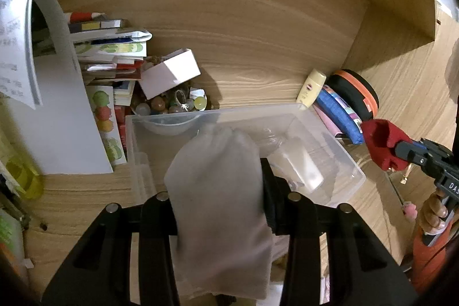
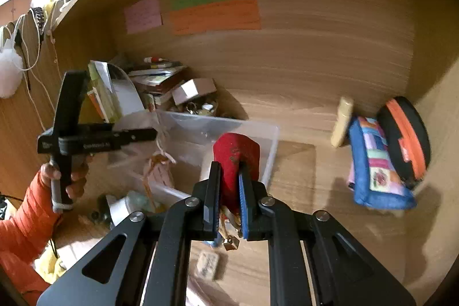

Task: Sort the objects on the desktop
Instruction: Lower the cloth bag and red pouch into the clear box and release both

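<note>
Left tongs point(image 1: 221, 208) grasping grey cloth pouch point(image 1: 221, 191) over clear plastic bin point(image 1: 344, 159), right tongs point(image 2: 229, 191) clenched on red pouch point(image 2: 235, 154), table's point(image 2: 301, 111) back edge behind.

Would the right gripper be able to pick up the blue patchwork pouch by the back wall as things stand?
Probably not yet: the right gripper is shut on a red pouch, so its jaws are occupied. The way to the blue patchwork pouch looks free across bare desk.
</note>
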Demonstrator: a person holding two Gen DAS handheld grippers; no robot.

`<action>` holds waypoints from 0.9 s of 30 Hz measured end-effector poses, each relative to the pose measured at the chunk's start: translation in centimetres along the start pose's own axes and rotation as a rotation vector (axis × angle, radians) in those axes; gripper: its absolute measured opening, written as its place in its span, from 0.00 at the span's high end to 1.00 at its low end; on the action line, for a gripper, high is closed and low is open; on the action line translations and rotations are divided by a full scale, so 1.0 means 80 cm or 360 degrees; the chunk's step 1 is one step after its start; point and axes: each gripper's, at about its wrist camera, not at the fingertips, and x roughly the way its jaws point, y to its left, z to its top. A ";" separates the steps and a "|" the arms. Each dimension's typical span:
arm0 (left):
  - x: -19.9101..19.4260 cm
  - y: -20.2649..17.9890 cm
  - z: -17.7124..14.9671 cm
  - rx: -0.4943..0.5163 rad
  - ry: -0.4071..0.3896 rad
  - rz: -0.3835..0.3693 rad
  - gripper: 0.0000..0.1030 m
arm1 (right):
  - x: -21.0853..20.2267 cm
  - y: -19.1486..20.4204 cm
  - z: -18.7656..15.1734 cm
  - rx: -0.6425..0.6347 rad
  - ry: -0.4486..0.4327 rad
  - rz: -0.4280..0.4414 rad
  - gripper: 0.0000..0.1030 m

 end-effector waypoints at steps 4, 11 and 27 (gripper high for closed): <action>0.012 -0.002 -0.003 0.0027 0.0027 0.0055 0.62 | 0.030 0.007 0.009 0.0008 0.0013 0.0060 0.91; 0.025 0.000 -0.009 0.0062 0.0057 0.0134 0.62 | 0.089 0.005 -0.004 0.0030 0.0134 0.0073 0.91; 0.030 -0.029 -0.025 0.0301 0.0026 0.0399 0.44 | 0.112 0.011 -0.026 -0.0091 0.0235 -0.0085 0.76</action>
